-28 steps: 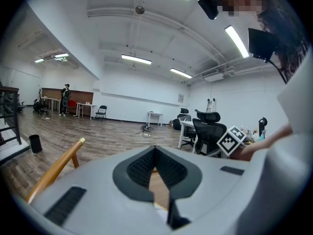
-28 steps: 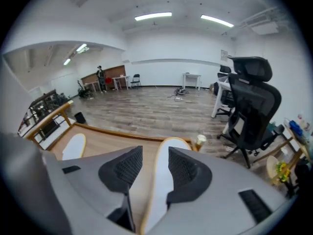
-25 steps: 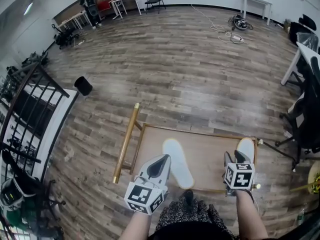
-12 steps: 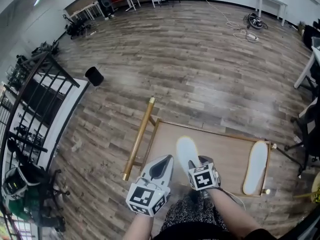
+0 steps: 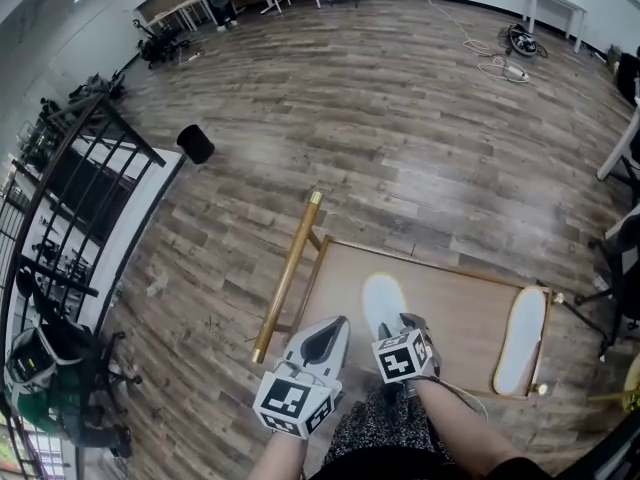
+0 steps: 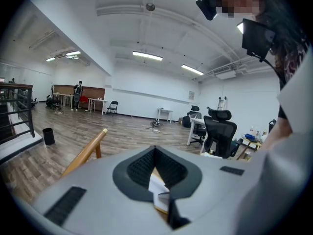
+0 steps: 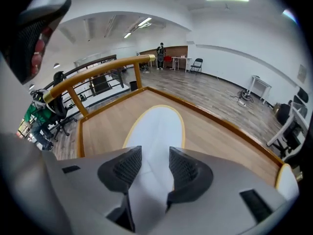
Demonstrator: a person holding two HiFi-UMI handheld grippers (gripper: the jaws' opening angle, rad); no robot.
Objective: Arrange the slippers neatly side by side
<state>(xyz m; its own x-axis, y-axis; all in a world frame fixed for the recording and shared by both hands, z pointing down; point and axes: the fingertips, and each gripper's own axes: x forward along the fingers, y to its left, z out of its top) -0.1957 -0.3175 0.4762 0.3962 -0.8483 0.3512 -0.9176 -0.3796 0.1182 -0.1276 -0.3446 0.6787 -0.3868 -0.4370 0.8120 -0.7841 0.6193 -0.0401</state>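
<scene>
Risk: right gripper (image 7: 150, 156), jaws just opened wide astride the unpinched near slipper (image 5: 382, 301) left of centre on the cart deck (image 5: 452, 306), could clamp off-centre and twist it away from its mate (image 5: 522, 340) along that deck's right edge; left gripper (image 5: 322, 340) shut, empty.

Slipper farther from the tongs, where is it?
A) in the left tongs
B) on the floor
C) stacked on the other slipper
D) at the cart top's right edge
D: the far slipper lies along the right edge of the cart top, apart from the other slipper.
</scene>
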